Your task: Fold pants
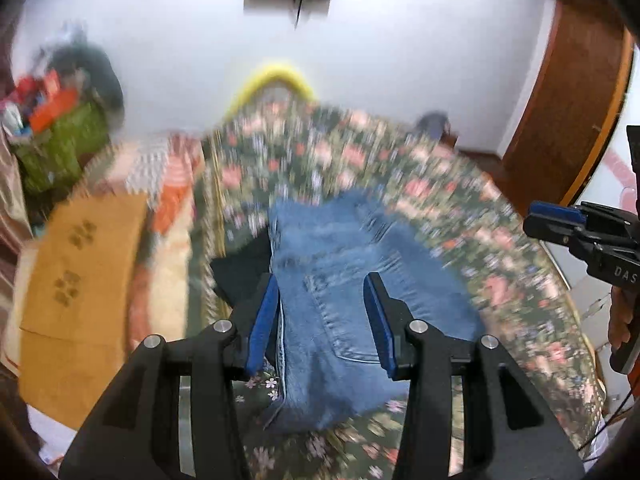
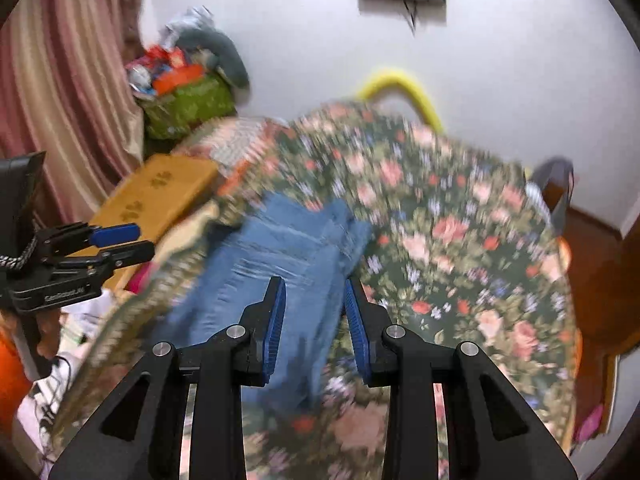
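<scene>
The blue pants (image 1: 352, 280) lie folded on the flowered cover (image 1: 460, 208) in the lower middle of both blurred frames. The left tongs (image 1: 322, 320) are open above the pants and hold nothing. The right tongs (image 2: 314, 328) are also open and empty, over the pants' right edge.

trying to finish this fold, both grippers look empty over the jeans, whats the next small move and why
Probably lower the left gripper onto the near end of the blue jeans and pinch it. Both it and the right gripper are open and hold nothing, and the jeans lie part-folded on the floral bedspread. Blur hides the exact edges.
</scene>
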### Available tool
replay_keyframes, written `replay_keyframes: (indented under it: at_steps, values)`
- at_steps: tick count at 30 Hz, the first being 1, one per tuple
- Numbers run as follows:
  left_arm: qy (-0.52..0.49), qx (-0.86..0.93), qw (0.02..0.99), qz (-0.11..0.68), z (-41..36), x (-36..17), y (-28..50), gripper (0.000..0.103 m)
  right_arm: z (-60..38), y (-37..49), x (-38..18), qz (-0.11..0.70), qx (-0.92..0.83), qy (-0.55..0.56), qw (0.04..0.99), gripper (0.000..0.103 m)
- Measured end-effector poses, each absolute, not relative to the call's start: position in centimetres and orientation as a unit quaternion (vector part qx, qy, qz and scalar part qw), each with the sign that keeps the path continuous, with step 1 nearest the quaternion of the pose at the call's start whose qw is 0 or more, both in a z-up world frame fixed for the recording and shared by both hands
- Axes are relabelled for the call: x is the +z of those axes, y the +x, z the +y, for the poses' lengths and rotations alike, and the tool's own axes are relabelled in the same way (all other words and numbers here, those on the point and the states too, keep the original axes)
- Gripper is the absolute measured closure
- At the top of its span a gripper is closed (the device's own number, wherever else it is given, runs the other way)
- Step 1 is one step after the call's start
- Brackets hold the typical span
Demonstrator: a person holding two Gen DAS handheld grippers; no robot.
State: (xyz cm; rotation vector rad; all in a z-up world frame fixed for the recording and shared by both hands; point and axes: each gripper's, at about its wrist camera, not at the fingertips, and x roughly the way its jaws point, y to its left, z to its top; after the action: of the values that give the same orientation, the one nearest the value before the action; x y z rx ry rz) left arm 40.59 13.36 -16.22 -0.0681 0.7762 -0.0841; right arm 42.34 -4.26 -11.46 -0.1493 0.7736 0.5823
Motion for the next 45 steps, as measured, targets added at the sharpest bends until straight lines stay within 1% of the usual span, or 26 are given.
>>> replay_keyframes:
  at_steps: [4,9,12,16,17,19,20,23,24,25,26,27,28,29,31,35,37,45]
  values:
    - [-0.005,-0.027,0.954,0.299,11.8,-8.7,33.1,0.059,-5.0,35.9,-5.0,0.306,0.301,-0.054,0.902,0.075]
    - [0.020,-0.012,0.976,0.216,9.8,-2.1,24.5,0.058,-6.2,26.8,2.5,0.205,0.322,-0.025,0.924,0.075]
    - [0.025,0.005,0.986,0.164,8.6,0.8,19.2,0.051,-7.1,21.9,4.8,0.161,0.329,-0.006,0.930,0.075]
    - [0.015,0.019,0.994,0.109,7.2,2.8,13.4,0.049,-8.1,16.8,5.5,0.122,0.327,0.019,0.937,0.075]
    - [0.014,0.020,0.995,0.095,6.8,3.2,11.9,0.047,-8.3,16.0,5.4,0.116,0.324,0.024,0.939,0.075]
    - [0.011,0.014,0.997,0.078,6.1,3.4,9.8,0.037,-8.6,14.0,5.3,0.103,0.321,0.032,0.941,0.075]
    - [0.012,0.014,0.997,0.069,5.8,3.4,8.9,0.035,-8.6,13.1,5.2,0.096,0.318,0.034,0.943,0.075]
    - [0.020,0.020,0.998,0.053,5.0,3.4,6.9,0.023,-8.6,11.4,4.8,0.080,0.304,0.028,0.949,0.074]
    - [0.019,0.017,0.998,0.051,4.8,3.3,6.3,0.017,-8.5,10.8,4.7,0.077,0.301,0.026,0.950,0.066]
    - [0.019,0.017,0.999,0.048,4.7,3.2,5.8,0.014,-8.6,10.8,4.7,0.074,0.298,0.028,0.951,0.053]
    - [0.020,0.021,0.999,0.045,4.6,3.0,5.5,0.013,-8.6,10.4,4.6,0.069,0.294,0.031,0.953,0.047]
    - [0.022,0.023,0.999,0.044,4.5,2.9,5.3,0.010,-8.6,10.1,4.5,0.064,0.291,0.033,0.954,0.037]
    - [0.022,0.023,0.999,0.042,4.4,2.7,5.0,0.006,-8.6,9.8,4.4,0.059,0.285,0.033,0.956,0.032]
    - [0.021,0.023,0.999,0.042,4.5,2.6,4.8,0.005,-8.6,9.4,4.4,0.055,0.280,0.031,0.958,0.029]
    - [0.013,0.017,0.999,0.046,4.6,2.4,4.6,0.005,-8.5,9.2,4.3,0.049,0.271,0.027,0.961,0.020]
    - [0.002,0.013,0.999,0.049,4.7,2.3,3.8,0.002,-8.0,9.0,3.9,0.047,0.256,0.018,0.965,0.011]
    - [0.001,0.015,0.999,0.048,4.6,2.2,3.8,0.001,-8.0,8.8,3.7,0.045,0.247,0.016,0.968,0.001]
    - [-0.007,0.014,0.998,0.055,4.9,1.7,4.1,0.001,-8.0,8.5,3.3,0.039,0.240,0.013,0.970,0.000]
